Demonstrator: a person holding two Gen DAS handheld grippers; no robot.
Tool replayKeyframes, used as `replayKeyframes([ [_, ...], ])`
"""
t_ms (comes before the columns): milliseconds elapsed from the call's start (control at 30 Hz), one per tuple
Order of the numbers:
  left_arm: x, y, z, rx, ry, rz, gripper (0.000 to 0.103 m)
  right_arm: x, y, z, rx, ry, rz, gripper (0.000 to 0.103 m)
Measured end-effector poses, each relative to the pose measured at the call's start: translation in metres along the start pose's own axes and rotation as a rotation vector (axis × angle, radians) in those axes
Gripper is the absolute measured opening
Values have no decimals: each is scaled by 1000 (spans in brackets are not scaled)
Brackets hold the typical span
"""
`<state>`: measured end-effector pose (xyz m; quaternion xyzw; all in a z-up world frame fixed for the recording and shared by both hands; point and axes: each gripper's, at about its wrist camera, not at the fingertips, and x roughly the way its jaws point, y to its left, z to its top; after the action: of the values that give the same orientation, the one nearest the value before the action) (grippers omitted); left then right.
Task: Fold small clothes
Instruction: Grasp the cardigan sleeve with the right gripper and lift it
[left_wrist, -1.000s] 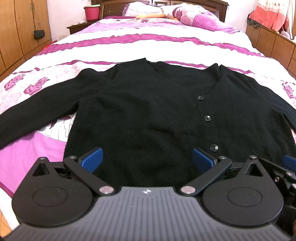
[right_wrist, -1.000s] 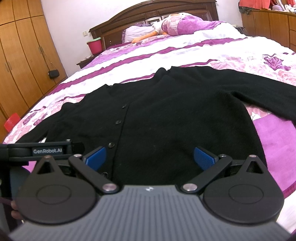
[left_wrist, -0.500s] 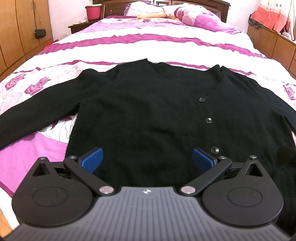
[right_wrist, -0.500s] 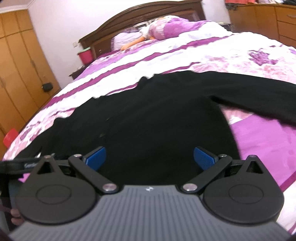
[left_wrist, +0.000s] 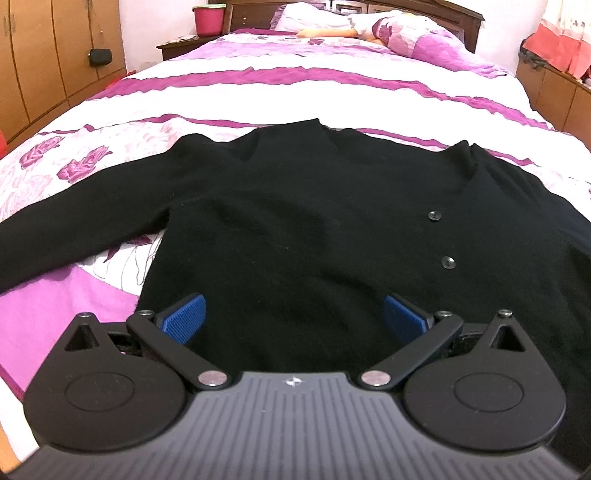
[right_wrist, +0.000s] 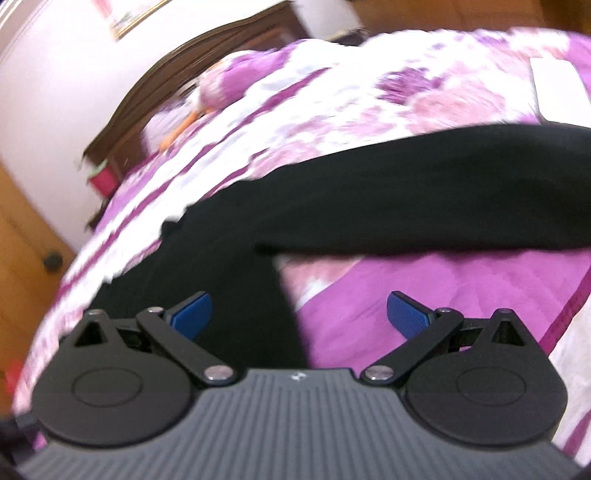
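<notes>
Both our hand-held grippers gape empty over the cardigan spread flat on the bed, and the right one sits nearer its outstretched sleeve, which runs crosswise just ahead, while the left hovers over the hem.

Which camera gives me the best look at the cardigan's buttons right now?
The left wrist view: it is sharp and shows two buttons on the cardigan front. The right wrist view is blurred and shows only a sleeve and side edge, no buttons.
</notes>
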<state>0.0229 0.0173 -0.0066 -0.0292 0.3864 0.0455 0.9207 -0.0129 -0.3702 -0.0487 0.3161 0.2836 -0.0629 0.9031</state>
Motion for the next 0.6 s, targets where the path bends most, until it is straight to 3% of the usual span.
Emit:
replayKeyframes([
  [133, 13, 2, -1, -21, 30, 5, 103, 13, -25, 13, 95, -29, 2, 103],
  [267, 26, 0, -5, -21, 55, 12, 103, 30, -50, 14, 188, -62, 69, 103],
  [467, 35, -7, -8, 30, 55, 31, 103, 34, -52, 10, 167, -121, 90, 103],
  [600, 40, -6, -7, 31, 67, 21, 103, 25, -66, 7, 264, -163, 134, 102],
])
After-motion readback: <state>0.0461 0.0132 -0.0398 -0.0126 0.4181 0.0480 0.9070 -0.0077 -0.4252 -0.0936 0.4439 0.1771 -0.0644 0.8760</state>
